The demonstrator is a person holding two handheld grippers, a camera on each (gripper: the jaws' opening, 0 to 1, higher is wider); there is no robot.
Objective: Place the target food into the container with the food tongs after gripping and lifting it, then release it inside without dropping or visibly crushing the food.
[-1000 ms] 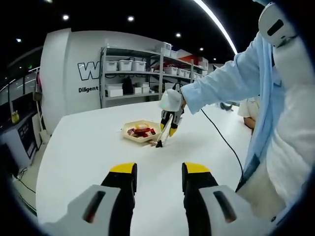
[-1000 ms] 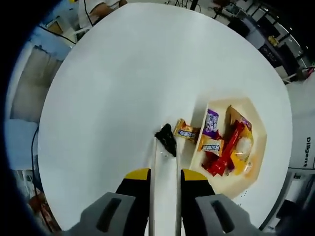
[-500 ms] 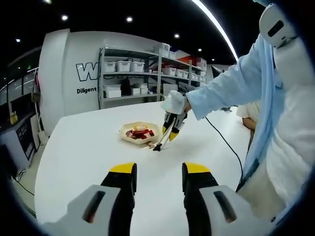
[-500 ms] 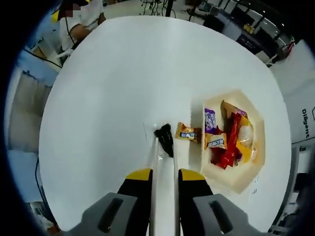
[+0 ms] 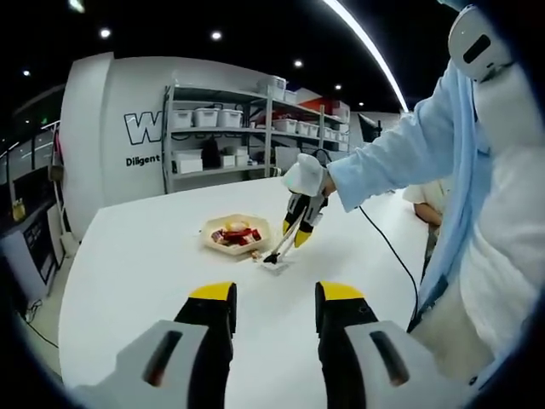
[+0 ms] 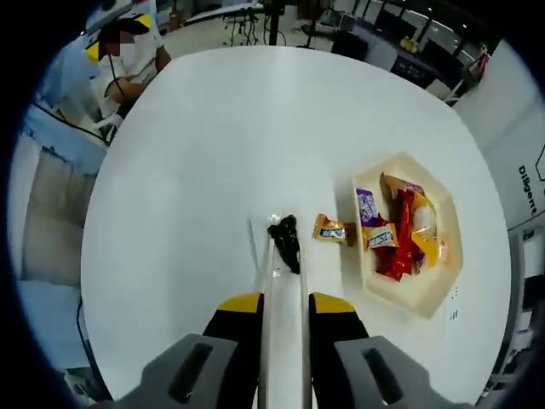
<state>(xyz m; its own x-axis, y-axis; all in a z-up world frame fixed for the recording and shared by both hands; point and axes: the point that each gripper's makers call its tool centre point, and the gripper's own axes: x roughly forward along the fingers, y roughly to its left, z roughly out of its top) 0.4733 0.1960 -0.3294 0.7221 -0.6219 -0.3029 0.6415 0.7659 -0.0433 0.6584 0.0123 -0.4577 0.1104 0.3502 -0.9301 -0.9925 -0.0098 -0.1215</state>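
My right gripper (image 6: 283, 302) is shut on a pair of silver food tongs (image 6: 283, 264), whose black tips (image 6: 285, 237) rest low over the white table, close together with nothing in them. An orange-wrapped candy (image 6: 330, 229) lies on the table just right of the tips, short of the beige hexagonal tray (image 6: 426, 294) that holds several wrapped snacks. From the left gripper view, the right gripper (image 5: 298, 223) slants the tongs (image 5: 281, 247) down beside the tray (image 5: 213, 247). My left gripper (image 5: 277, 307) hovers open near the table's front.
A thin clear sheet lies under the tong tips. A black cable (image 5: 387, 247) runs across the table's right side. Metal shelving with white bins (image 5: 230, 128) stands behind the round table. A seated person (image 6: 128, 60) is at the far edge.
The right gripper has drawn the tongs back from the tray, so the tips stand farther from the orange candy. The left gripper holds still, open.
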